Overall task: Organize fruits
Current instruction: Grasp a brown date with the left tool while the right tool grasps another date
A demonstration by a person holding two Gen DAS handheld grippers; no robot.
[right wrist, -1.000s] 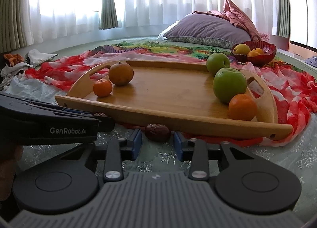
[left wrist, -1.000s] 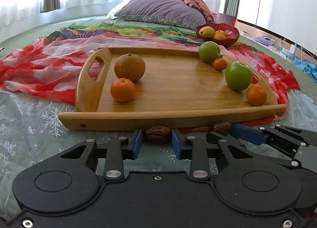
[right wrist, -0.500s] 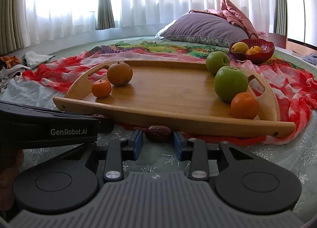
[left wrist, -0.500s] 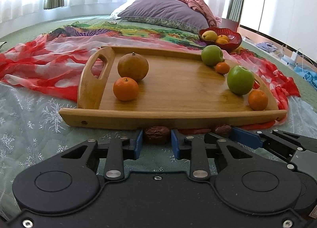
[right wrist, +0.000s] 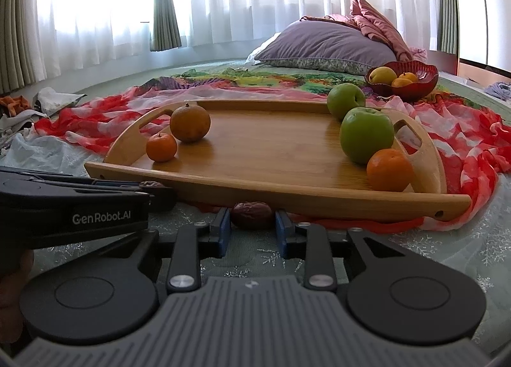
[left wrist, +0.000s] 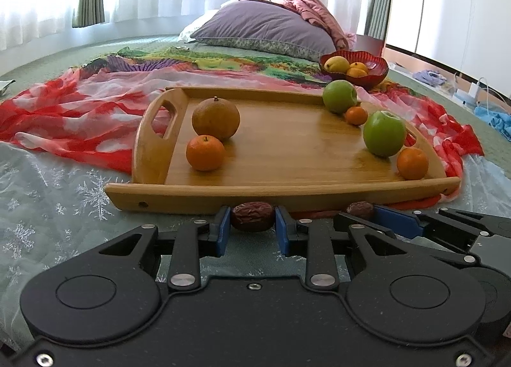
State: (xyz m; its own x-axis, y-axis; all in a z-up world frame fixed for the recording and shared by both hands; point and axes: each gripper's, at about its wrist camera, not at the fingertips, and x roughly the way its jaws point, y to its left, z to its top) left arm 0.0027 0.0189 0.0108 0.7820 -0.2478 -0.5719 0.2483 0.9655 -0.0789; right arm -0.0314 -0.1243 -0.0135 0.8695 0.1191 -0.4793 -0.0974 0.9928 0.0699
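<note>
On the bed at the wooden tray's (left wrist: pixel 287 198) six o'clock, each gripper, left gripper (left wrist: pixel 252 226) and right gripper (right wrist: pixel 250 225), now pinches a date, the right's jaws having just closed from a looser spread.

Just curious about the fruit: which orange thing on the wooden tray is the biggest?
The dull brownish orange at the tray's left end, with a stem on top. The three small bright ones are clearly smaller.

The left gripper (left wrist: pixel 252 227) pinches a dried red date (left wrist: pixel 252 220) (wrinkled, dark) just before the wooden tray (left wrist: pixel 281 196).
</note>
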